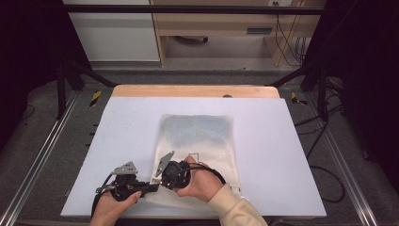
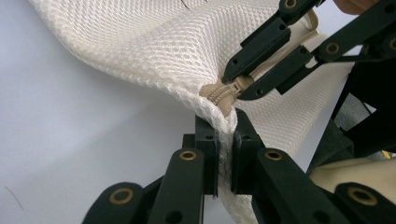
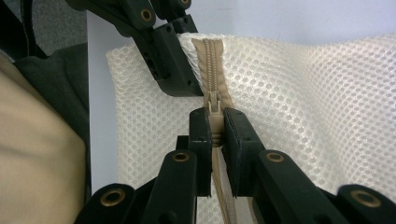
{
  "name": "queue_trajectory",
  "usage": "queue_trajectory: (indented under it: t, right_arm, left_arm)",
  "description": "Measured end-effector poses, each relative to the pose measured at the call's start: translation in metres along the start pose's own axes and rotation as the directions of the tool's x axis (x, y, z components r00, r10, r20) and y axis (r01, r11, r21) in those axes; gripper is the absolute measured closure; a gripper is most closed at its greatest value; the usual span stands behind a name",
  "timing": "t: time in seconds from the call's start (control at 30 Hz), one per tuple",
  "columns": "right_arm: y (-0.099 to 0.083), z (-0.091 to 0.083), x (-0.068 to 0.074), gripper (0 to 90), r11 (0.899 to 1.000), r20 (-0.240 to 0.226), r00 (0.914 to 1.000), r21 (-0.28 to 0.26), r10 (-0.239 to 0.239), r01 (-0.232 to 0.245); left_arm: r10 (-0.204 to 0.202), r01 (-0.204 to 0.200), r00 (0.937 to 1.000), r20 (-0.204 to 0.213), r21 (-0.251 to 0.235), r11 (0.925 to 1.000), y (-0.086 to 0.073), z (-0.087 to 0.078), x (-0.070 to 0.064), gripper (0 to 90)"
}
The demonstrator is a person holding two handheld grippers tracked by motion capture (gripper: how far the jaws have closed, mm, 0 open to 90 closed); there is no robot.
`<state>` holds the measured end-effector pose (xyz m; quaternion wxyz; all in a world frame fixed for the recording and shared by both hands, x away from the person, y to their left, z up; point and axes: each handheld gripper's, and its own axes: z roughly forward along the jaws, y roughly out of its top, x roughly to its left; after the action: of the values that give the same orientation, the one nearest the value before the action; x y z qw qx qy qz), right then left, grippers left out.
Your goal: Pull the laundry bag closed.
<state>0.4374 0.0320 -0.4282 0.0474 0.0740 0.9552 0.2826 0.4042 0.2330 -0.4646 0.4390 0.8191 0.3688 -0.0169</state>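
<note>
A cream mesh bag (image 1: 197,136) lies flat on the white table top (image 1: 117,141), with something bluish showing through its far half. Its beige zipper (image 3: 212,60) runs along the near left edge. My left gripper (image 2: 225,140) is shut on the bag's corner fabric (image 2: 163,42), just below the zipper's end. My right gripper (image 3: 214,126) is shut on the zipper pull (image 2: 233,86), a finger's width from the left gripper (image 3: 182,70). In the high view the left gripper (image 1: 151,187) and the right gripper (image 1: 161,181) meet at the bag's near left corner.
A wooden strip (image 1: 195,91) borders the table's far edge. Black frame posts and metal rails (image 1: 37,155) flank the table. The right gripper's cable (image 1: 217,175) loops over the bag near the sleeve (image 1: 235,207).
</note>
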Motion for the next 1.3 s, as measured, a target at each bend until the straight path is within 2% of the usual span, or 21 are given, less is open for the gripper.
queue_trajectory:
  t: [0.17, 0.23, 0.33, 0.6, 0.7, 0.97, 1.23, 1.3]
  right_arm:
    - [-0.006, 0.000, -0.002, 82.2, 1.000, 0.006, 0.9999, 0.018, 0.012, -0.012]
    - [-0.012, -0.002, -0.006, 82.2, 0.999, 0.004, 0.9992, 0.007, 0.041, -0.041]
    - [-0.013, -0.005, -0.006, 82.2, 0.999, -0.002, 0.9994, -0.013, 0.036, -0.036]
    - [-0.015, -0.006, -0.006, 82.2, 0.998, -0.009, 0.9986, -0.021, 0.053, -0.053]
    - [-0.015, -0.006, -0.005, 82.2, 0.998, -0.009, 0.9987, -0.025, 0.050, -0.050]
    - [-0.019, -0.004, -0.006, 82.1, 0.999, -0.003, 0.9993, -0.010, 0.037, -0.037]
    - [-0.029, -0.005, -0.008, 82.1, 0.998, 0.007, 0.9983, 0.013, 0.059, -0.059]
    - [-0.033, -0.007, -0.009, 82.1, 0.998, 0.000, 0.9975, -0.002, 0.071, -0.071]
  left_arm:
    - [-0.010, 0.011, 0.9999, 0.005, -0.015, 0.9998, 0.000, -0.002, 0.000, 84.0]
    - [-0.012, 0.012, 0.9999, 0.009, -0.015, 0.9998, 0.000, -0.003, 0.002, 84.0]
    - [-0.004, 0.004, 1.0000, 0.004, -0.003, 1.0000, 0.000, -0.001, 0.001, 83.7]
    - [0.003, -0.003, 1.0000, -0.001, 0.032, 0.9995, -0.002, 0.007, 0.001, 81.2]
    - [-0.008, 0.008, 0.9999, -0.010, 0.014, 0.9999, -0.002, 0.008, 0.003, 81.7]
    - [0.004, -0.004, 1.0000, -0.007, 0.034, 0.9994, -0.002, 0.008, 0.001, 83.6]
    - [0.007, -0.007, 0.9999, -0.007, 0.027, 0.9996, -0.002, 0.008, 0.001, 83.6]
    - [0.011, -0.011, 0.9999, -0.006, 0.026, 0.9996, -0.002, 0.008, 0.000, 83.6]
